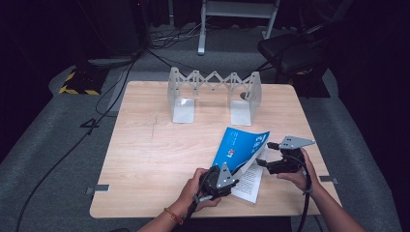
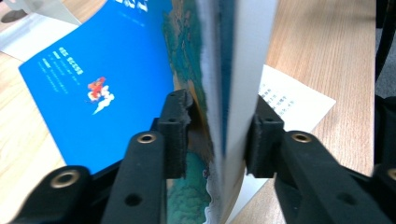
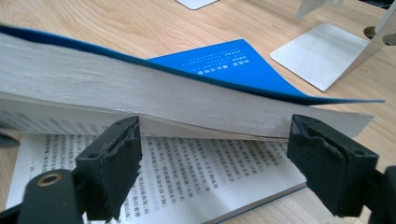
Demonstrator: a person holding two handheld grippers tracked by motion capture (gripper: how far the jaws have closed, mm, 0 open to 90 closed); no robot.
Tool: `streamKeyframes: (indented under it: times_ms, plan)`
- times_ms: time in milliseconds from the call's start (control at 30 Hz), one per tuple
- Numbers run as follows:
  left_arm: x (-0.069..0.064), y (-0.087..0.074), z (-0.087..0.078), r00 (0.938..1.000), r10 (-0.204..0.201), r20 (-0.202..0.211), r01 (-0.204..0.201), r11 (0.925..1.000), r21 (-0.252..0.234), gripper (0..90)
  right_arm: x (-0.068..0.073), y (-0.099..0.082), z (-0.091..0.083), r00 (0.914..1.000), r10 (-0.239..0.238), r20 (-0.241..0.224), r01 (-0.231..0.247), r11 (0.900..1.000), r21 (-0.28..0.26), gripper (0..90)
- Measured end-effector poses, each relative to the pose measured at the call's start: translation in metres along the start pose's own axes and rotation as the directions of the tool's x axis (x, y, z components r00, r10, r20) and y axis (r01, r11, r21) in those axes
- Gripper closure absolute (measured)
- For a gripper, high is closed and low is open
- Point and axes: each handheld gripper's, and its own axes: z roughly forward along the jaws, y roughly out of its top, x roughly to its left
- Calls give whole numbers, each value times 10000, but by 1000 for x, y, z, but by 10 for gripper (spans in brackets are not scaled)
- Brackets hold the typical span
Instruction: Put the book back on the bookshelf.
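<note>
A blue-covered book (image 1: 240, 147) lies open near the front right of the wooden tabletop (image 1: 150, 154), its lower pages of printed text flat on the wood and its cover with a thick block of pages lifted up. The left gripper (image 1: 231, 180), held in the person's left hand (image 1: 193, 189), has its jaws closed on that raised block of pages; in the left gripper view the two black jaws press the page stack (image 2: 229, 93) from either side, with the blue cover (image 2: 98, 84) curving away to the left. The right gripper (image 1: 265, 154), in the right hand (image 1: 300, 170), sits just beside the book's right edge. In the right gripper view its jaws stand wide apart, the lifted page block (image 3: 154, 95) passing above and between them; whether they touch the paper is hard to tell. At the far side of the tabletop stands a metal expanding book rack (image 1: 215, 94), well apart from the book
</note>
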Motion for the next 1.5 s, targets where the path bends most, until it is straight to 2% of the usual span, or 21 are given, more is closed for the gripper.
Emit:
streamKeyframes:
  times_ms: [100,167,333,400,500,567,600,800,900,967,1033,1067,1167,1233,1333,1433,1500]
  plan:
    - [7,0,-5,9999,17,137,-16,10000,-62,712,-1,-2,-1,9999,42,-98,-42,10000,2,182]
    - [16,-3,-9,9991,-359,222,364,9991,-202,730,0,-4,0,9999,-74,-136,76,9999,116,183]
    - [27,-8,-15,9986,-312,427,319,9994,-141,749,6,-7,-3,9973,-404,-618,407,9992,36,232]
    - [32,-10,-17,9973,-402,614,413,9990,-161,746,8,-6,-9,9939,-624,-908,611,9980,-173,246]
    - [38,-13,-19,9949,-471,891,486,9987,-144,741,10,-3,-15,9893,-943,-1108,896,9949,-467,260]
    - [41,-14,-21,9945,-484,930,497,9987,-119,737,11,-1,-17,9864,-1074,-1242,1007,9932,-592,263]
    - [44,-16,-24,9944,-444,956,443,9990,37,734,13,4,-20,9806,-1452,-1319,1349,9873,-835,264]
    - [49,-22,-27,9932,-470,1067,452,9988,196,721,16,13,-16,9724,-1821,-1459,1692,9809,-963,262]
    - [52,-23,-31,9946,-348,973,321,9990,296,718,16,16,-6,9580,-2126,-1925,1985,9760,-900,268]
    - [54,-25,-34,9954,-302,914,274,9991,317,716,18,16,3,9450,-2569,-2025,2456,9661,-795,273]
    - [58,-27,-37,9954,-304,913,271,9989,378,712,18,15,11,9355,-2705,-2275,2623,9627,-662,274]
    - [60,-28,-38,9952,-315,927,280,9989,384,710,19,14,14,9319,-2823,-2277,2774,9592,-541,280]
    - [67,-32,-43,9953,-314,917,271,9985,476,702,16,12,23,9303,-3013,-2091,3035,9526,-225,286]
    - [71,-36,-47,9952,-359,914,316,9984,478,695,14,9,30,9230,-3481,-1642,3554,9346,161,297]
    - [77,-40,-50,9950,-442,895,396,9978,526,684,11,4,38,9155,-3812,-1290,3891,9202,427,337]
    - [81,-42,-54,9939,-601,929,555,9971,515,675,6,3,42,9108,-3945,-1218,4017,9149,397,395]
    - [83,-43,-55,9934,-689,922,648,9968,461,671,4,3,43,9062,-4016,-1320,4064,9136,102,502]
